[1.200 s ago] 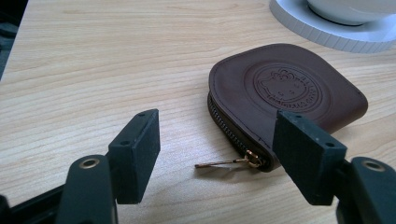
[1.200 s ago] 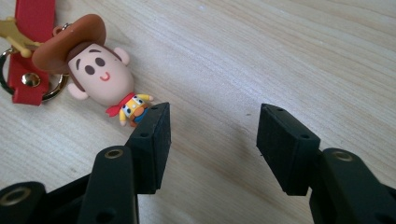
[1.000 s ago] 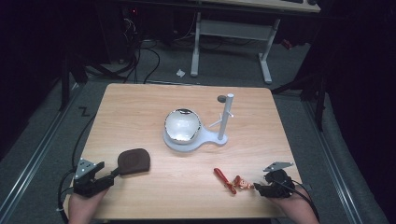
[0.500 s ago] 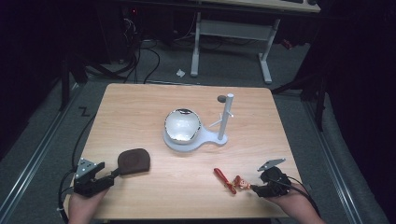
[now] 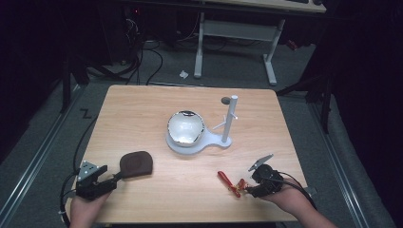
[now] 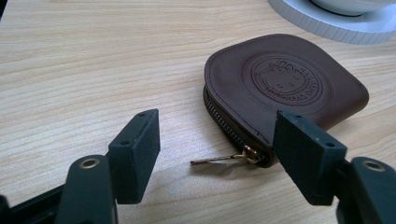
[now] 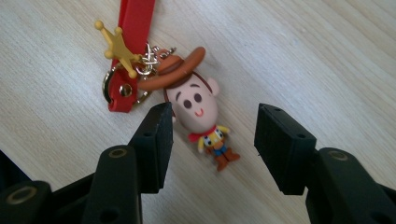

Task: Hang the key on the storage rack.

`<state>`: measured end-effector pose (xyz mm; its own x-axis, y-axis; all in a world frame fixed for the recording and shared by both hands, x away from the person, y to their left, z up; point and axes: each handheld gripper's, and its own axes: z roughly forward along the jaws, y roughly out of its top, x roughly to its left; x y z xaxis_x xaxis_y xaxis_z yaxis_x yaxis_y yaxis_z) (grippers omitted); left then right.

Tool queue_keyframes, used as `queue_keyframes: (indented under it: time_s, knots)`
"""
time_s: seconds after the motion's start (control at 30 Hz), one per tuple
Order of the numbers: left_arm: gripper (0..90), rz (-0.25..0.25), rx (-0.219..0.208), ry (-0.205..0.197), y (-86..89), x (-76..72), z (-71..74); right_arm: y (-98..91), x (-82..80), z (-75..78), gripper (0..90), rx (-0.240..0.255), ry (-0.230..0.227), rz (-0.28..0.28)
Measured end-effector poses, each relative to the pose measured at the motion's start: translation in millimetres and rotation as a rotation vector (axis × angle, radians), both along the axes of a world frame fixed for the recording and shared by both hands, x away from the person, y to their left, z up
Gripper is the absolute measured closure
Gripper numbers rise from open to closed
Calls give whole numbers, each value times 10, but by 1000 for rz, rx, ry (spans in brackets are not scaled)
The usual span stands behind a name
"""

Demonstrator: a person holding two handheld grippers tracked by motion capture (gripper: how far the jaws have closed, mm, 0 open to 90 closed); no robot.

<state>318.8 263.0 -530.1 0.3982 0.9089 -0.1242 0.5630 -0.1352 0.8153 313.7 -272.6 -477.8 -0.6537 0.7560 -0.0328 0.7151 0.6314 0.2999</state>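
Right gripper (image 5: 251, 187) shifted slightly toward table edge.

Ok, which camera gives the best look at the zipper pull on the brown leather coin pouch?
The left gripper view: the thin gold zipper pull lies flat on the wood between the open claw, sticking out from the brown leather coin pouch. In the high view the pouch is a small dark shape, the pull too small to see.

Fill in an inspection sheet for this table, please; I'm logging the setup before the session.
Surface: wooden table, bare and dry.
Things: brown zip pouch; keychain with cowboy figure, red strap; shiny bowl on white stand.
Clutter: nothing seen.
Claws: left claw open at pouch's zip pull; right claw open over figure.
Cables: one trails from each claw.
Surroundings: dark floor, white desk legs, cords.
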Motion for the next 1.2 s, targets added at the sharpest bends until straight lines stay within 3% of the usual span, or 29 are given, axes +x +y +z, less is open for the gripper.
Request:
queue_keyframes:
  time_s: [0.5, 0.57, 0.73, 1.2]
  knots:
    - [324, -3, -2, 3, 9, 7, -2, 111, 106, -161, 485, 5, 76, 31]
    - [323, -4, -4, 4, 12, 9, -4, 137, 96, -160, 612, 8, 52, 48]
    - [323, -3, -5, 4, 12, 10, -4, 159, 83, -148, 633, -11, 38, 74]
    - [325, -2, -5, 4, 8, 8, -3, 61, 14, 55, 636, 8, 34, 47]
